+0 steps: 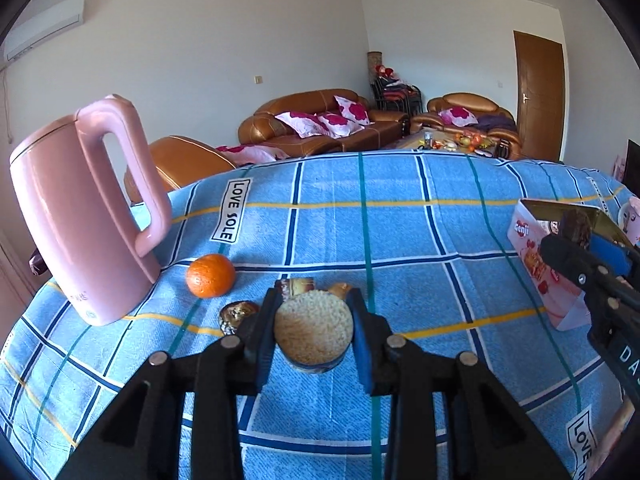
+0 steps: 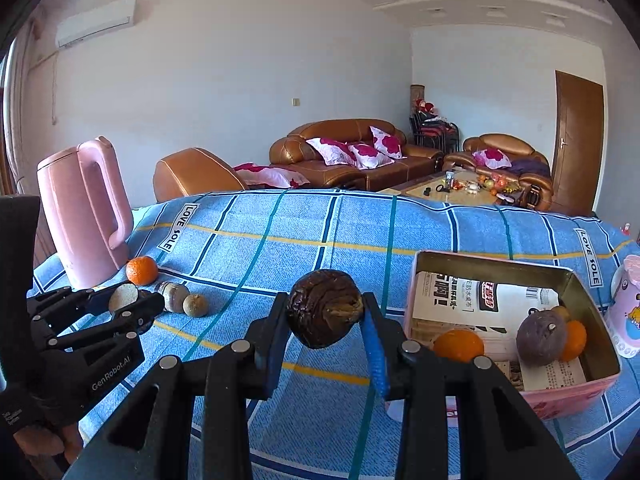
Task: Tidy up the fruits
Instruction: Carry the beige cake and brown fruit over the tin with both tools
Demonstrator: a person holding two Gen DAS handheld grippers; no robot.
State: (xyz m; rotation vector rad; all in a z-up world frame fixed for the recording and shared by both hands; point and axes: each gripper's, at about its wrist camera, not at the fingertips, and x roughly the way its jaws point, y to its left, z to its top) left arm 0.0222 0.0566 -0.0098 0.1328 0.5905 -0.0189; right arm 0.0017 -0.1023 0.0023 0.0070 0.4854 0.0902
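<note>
Left gripper (image 1: 314,320) clamps pale round fruit (image 1: 314,330) | right gripper (image 2: 326,316) clamps wrinkled dark fruit (image 2: 325,307)

Left tongs (image 1: 314,326): fingers level, pointing fwd, low over worktop, closed approx. on a round pale-topped item; pads (image 1: 362,344) contact both its sides. Right tongs (image 2: 326,316): raised, fingers fwd, clamped on a dark wrinkled fruit; blue pad (image 2: 376,354) bowed outward. Left unit sits left of right unit.

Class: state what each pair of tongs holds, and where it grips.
Left tongs: round pale rough-topped fruit, gripped at its sides. Right tongs: dark brown wrinkled fruit, gripped at its sides.
</note>
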